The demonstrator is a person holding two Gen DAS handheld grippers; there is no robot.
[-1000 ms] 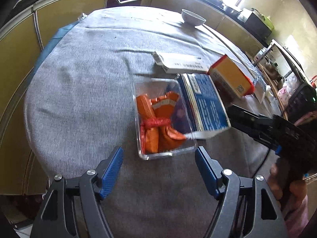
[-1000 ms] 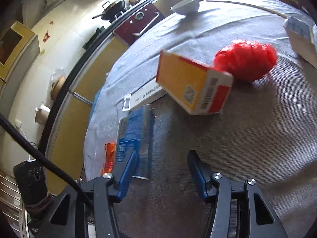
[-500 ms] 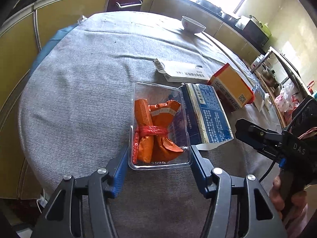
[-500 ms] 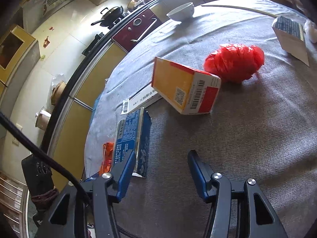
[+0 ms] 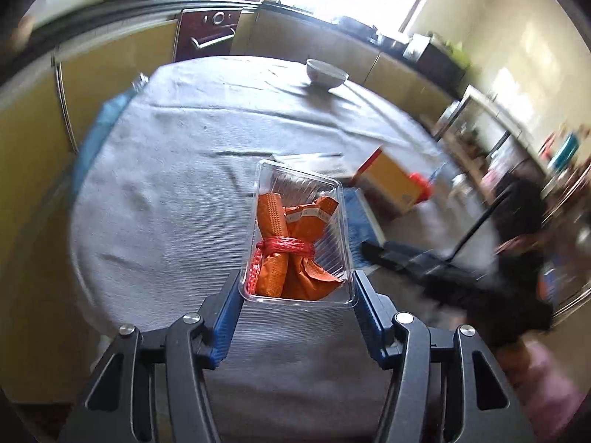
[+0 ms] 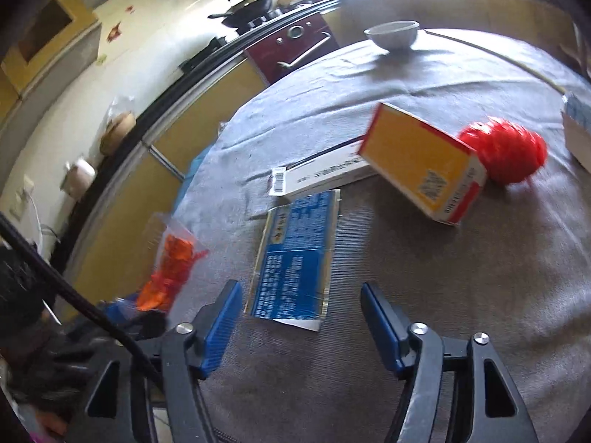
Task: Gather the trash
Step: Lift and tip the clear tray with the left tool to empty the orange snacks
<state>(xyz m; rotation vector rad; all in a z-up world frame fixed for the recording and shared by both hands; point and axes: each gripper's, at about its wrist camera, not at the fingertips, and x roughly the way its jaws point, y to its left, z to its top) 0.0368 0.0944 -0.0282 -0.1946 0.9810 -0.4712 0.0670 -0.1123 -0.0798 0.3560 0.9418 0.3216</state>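
Note:
My left gripper [image 5: 297, 301] is shut on a clear plastic tray [image 5: 301, 199] that holds orange wrappers [image 5: 291, 254] tied with red string, and carries it tilted above the grey cloth. The tray also shows blurred at the left of the right wrist view [image 6: 171, 258]. My right gripper [image 6: 301, 313] is open and empty, just short of a flat blue carton [image 6: 295, 254] lying on the cloth. Beyond lie a white flat box [image 6: 321, 175], a yellow and red box [image 6: 421, 162] and a red net ball [image 6: 504, 151].
The round table has a grey cloth [image 5: 166, 184]. A white bowl [image 6: 391, 33] stands at its far side, and another box [image 6: 576, 129] lies at the right edge. Yellow cabinets [image 6: 122, 199] and an oven [image 5: 207, 33] stand behind the table.
My left gripper closed on the clear tray and lifted it off the cloth. My right gripper swung over so that the blue carton now lies in front of its open fingers.

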